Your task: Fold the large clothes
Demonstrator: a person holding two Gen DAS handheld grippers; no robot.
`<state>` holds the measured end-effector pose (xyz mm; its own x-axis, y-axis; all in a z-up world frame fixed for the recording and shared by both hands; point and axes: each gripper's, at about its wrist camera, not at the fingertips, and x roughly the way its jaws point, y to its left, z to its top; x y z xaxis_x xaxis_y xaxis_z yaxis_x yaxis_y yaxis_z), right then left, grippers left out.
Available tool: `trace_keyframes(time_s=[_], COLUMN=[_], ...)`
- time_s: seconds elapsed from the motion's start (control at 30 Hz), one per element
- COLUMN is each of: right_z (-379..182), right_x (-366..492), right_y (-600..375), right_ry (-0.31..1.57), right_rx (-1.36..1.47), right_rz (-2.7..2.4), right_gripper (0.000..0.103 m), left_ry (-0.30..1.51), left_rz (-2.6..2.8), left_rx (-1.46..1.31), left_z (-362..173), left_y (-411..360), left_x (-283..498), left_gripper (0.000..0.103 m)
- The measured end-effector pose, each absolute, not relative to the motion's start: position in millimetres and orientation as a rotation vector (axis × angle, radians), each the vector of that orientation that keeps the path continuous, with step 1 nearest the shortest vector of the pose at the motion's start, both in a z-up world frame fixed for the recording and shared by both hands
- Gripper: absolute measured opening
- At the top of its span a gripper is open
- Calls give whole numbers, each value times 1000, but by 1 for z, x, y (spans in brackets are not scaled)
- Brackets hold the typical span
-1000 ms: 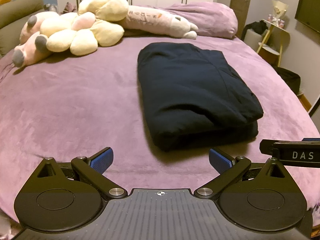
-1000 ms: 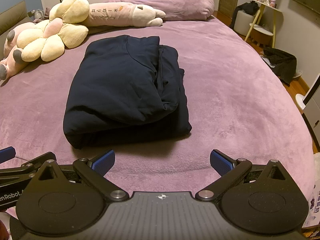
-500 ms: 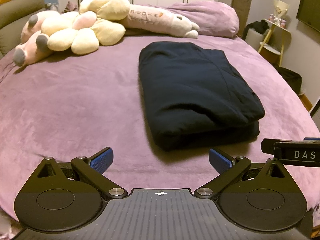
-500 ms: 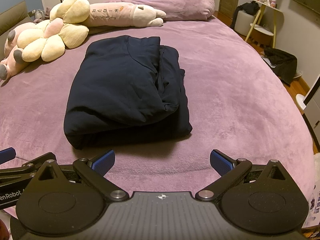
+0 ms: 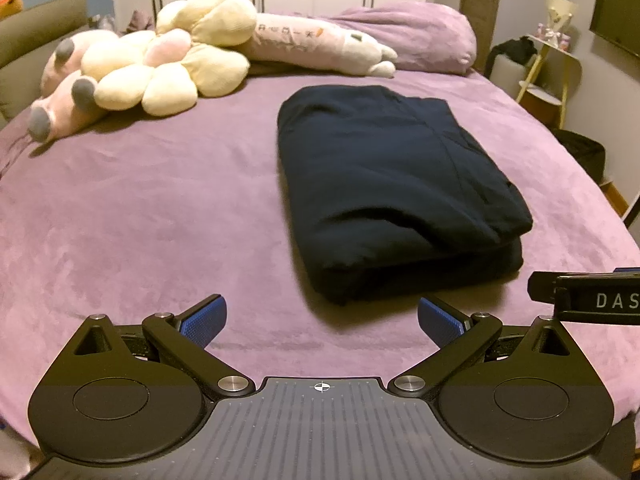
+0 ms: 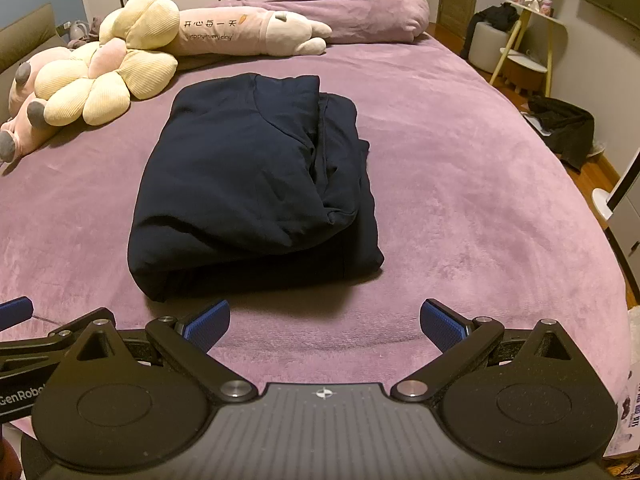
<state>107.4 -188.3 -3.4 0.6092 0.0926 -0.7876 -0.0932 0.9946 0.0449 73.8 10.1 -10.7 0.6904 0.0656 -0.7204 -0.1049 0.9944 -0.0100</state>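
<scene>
A dark navy garment (image 5: 392, 184) lies folded in a thick rectangular stack in the middle of the purple bed (image 5: 140, 208); it also shows in the right wrist view (image 6: 256, 184). My left gripper (image 5: 320, 320) is open and empty, just short of the stack's near edge. My right gripper (image 6: 325, 322) is open and empty, also just short of the near edge. Neither touches the cloth. The right gripper's side shows at the right edge of the left wrist view (image 5: 588, 300).
A yellow flower plush (image 5: 168, 68), a pink plush (image 5: 60, 96) and a long pink pillow (image 5: 320, 46) lie at the head of the bed. A purple duvet (image 6: 352, 8) is bunched behind them. A side table (image 6: 524, 36) and dark clothes (image 6: 564, 128) are on the floor right.
Both grippers stay open and almost still. The left wrist view has shifted very slightly; the garment has not moved.
</scene>
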Motion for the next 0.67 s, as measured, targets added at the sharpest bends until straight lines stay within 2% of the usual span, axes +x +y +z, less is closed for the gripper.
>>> trace_keyframes(time_s=[0.67], right_z=[-6], right_x=[107], right_y=[-189], right_ry=[911], right_rx=[5], right_rz=[97], right_gripper=[101], left_ry=[824], left_rz=[106], left_rx=[-37], left_z=[-13], left_y=[5], left_x=[75], left_gripper=[103])
